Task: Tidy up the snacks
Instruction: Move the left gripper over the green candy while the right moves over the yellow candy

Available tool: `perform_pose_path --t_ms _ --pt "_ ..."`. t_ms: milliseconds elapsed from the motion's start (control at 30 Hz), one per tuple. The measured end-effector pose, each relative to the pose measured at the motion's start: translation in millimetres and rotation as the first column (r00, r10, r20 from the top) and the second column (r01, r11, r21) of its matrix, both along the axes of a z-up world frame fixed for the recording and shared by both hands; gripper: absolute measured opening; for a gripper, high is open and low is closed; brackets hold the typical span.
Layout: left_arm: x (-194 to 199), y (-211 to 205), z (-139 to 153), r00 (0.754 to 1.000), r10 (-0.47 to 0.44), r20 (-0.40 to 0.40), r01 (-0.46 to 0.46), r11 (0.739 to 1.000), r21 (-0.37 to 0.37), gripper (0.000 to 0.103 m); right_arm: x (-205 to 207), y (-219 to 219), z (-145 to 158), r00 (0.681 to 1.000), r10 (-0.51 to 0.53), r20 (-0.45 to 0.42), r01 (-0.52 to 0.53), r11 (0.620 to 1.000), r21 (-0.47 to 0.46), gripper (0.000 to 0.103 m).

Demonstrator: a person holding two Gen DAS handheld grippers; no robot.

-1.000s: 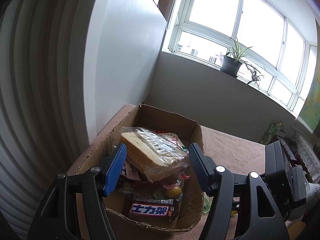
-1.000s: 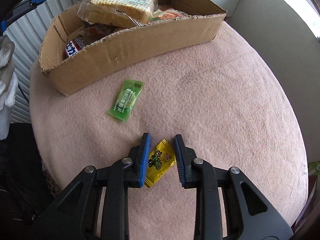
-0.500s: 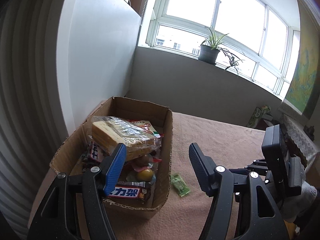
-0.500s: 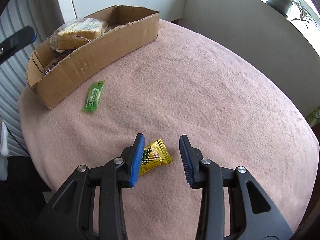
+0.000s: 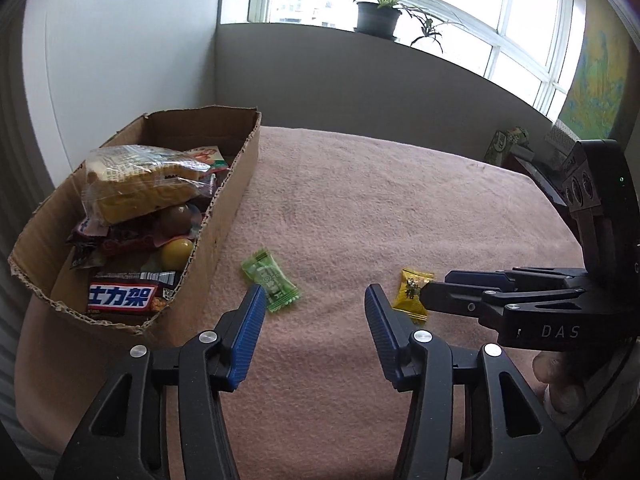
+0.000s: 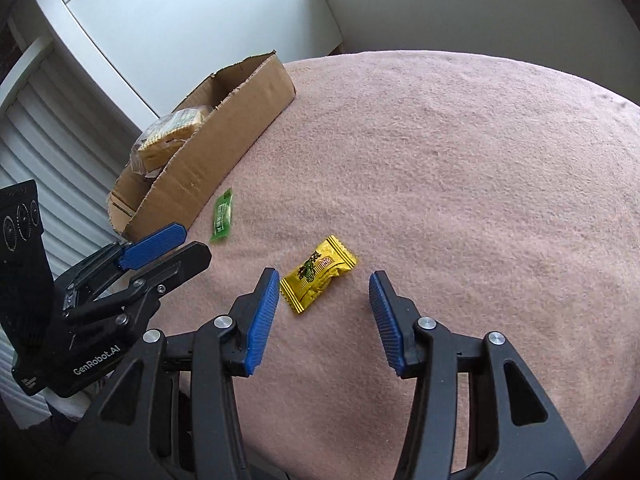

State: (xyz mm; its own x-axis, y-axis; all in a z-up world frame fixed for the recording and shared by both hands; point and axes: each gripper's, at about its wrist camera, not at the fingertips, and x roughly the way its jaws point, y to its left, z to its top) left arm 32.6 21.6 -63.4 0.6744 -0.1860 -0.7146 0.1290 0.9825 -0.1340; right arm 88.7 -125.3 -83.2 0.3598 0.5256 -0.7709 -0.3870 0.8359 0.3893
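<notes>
Green candy [image 5: 271, 280], yellow candy [image 6: 318, 274] — on a pink cloth [image 6: 460, 184] — brown cardboard box [image 6: 224, 152].

blanket [image 6: 460, 160]: open right | cardboard box [image 6: 224, 152]: blocks left edge

Pink fleece table cover [image 5: 380, 200], grey low wall [image 5: 360, 76], bright windows [image 5: 460, 12], potted plant [image 5: 378, 16] on sill

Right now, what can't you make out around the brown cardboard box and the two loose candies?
- Brown cardboard box: right wrist view, its near wall hides most contents.
- Clear-bagged bread: left wrist view, covers snacks beneath.
- Yellow candy: left wrist view, partly behind the right gripper.
- Green candy: print too small.
</notes>
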Motion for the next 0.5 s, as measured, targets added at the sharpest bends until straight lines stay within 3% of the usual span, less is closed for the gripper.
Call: perform_pose_path --t_ms 200,367,500 --pt "15.4 -4.5 -21.0 0.995 0.035 -0.089 -0.034 0.999 0.007 0.042 10.3 1.5 -13.1 0.994 0.052 -0.091 -0.048 0.998 0.05 0.042" --pt "21.8 2.0 -24.7 0.99 0.092 -0.105 -0.093 0.996 -0.012 0.042 15.7 12.5 -12.2 0.994 0.071 -0.083 -0.069 0.997 0.025 0.042" --pt "22.4 2.6 -25.8 0.99 0.097 -0.1 -0.097 0.995 0.004 0.042 17.6 29.2 -9.7 0.996 0.09 -0.016 -0.091 0.992 -0.083 0.035"
